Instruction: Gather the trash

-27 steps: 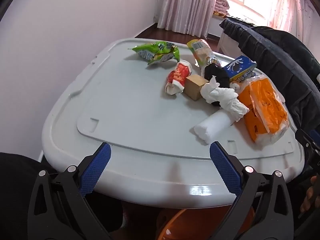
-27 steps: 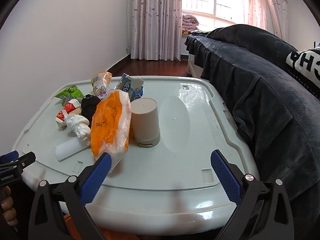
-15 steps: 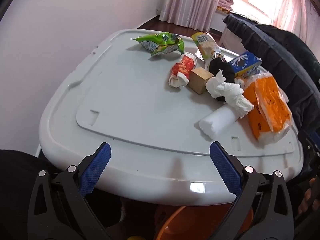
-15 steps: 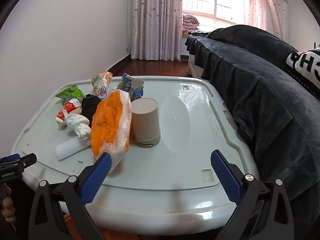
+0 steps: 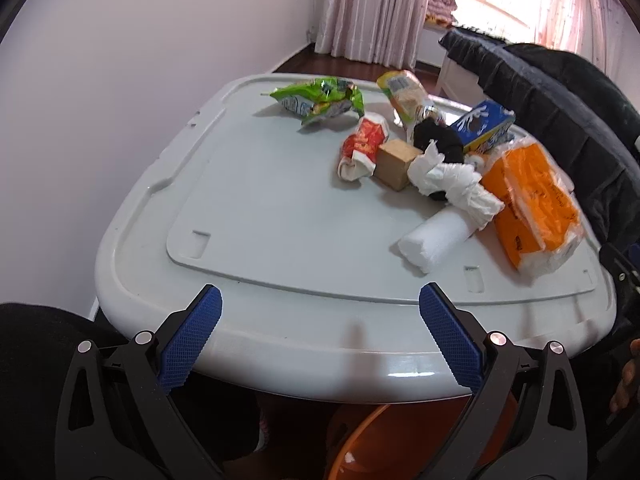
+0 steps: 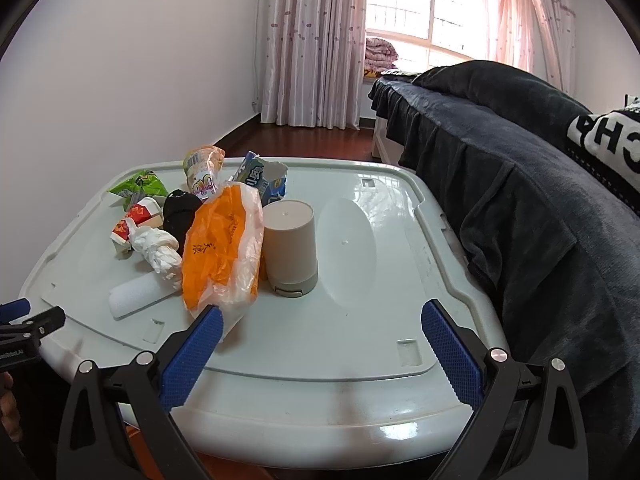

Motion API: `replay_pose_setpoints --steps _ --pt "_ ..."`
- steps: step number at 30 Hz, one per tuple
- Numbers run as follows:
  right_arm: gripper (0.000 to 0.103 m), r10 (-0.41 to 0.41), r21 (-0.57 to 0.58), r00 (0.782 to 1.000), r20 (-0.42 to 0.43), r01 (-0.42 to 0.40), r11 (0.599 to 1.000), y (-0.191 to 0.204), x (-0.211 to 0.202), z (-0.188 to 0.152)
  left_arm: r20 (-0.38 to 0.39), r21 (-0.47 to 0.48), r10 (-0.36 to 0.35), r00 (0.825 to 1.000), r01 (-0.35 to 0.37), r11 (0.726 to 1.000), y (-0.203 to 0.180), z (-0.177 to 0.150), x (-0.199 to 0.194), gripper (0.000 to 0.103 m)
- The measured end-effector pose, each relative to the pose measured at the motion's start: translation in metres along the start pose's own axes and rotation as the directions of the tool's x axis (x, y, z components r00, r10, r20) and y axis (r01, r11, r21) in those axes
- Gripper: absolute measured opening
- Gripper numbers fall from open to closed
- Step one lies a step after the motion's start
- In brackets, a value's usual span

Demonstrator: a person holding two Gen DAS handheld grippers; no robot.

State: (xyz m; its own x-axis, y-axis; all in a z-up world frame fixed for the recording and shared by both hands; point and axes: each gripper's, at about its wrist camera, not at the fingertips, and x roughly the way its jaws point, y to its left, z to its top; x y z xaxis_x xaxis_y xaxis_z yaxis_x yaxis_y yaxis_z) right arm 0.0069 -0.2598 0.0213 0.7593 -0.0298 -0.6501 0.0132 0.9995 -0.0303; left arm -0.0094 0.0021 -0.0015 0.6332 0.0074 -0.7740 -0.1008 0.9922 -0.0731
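Observation:
Trash lies on a grey lid-like table: a green snack bag, a red and white crumpled cup, a small brown box, crumpled white tissue, a white foam roll, a black cloth, a blue carton and a yellow wrapper. An orange tissue pack leans by a beige cup that stands upside down. My left gripper is open and empty at the near edge. My right gripper is open and empty, near the orange pack.
An orange bin sits under the table's near edge. A bed with a dark blanket runs along the right side. A white wall stands left of the table. Curtains and a window are at the back.
The left gripper has drawn slightly back and tilted up, so the trash sits a little farther off. The right gripper has barely moved. Both stay open.

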Motion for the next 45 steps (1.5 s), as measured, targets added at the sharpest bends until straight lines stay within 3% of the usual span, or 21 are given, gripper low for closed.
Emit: replay_pose_setpoints --steps 5,28,36,45 --pt "0.098 -0.001 -0.02 1.0 0.007 0.001 1.0 0.004 0.001 0.0 0.029 0.002 0.008 1.0 -0.008 1.0 -0.001 0.001 -0.005 0.096" --pt "0.098 -0.002 -0.029 1.0 -0.003 0.002 1.0 0.007 0.004 -0.001 0.024 0.026 0.044 0.999 -0.045 0.999 -0.004 0.001 0.001 0.096" --pt "0.098 0.006 -0.024 1.0 -0.003 -0.006 1.0 0.009 0.003 0.0 0.079 0.074 0.064 0.995 -0.07 0.995 -0.012 0.001 -0.006 0.096" --pt "0.098 0.028 0.001 1.0 -0.005 -0.028 1.0 0.007 0.003 -0.001 0.084 0.091 0.065 0.994 -0.072 0.993 -0.015 0.003 -0.011 0.096"
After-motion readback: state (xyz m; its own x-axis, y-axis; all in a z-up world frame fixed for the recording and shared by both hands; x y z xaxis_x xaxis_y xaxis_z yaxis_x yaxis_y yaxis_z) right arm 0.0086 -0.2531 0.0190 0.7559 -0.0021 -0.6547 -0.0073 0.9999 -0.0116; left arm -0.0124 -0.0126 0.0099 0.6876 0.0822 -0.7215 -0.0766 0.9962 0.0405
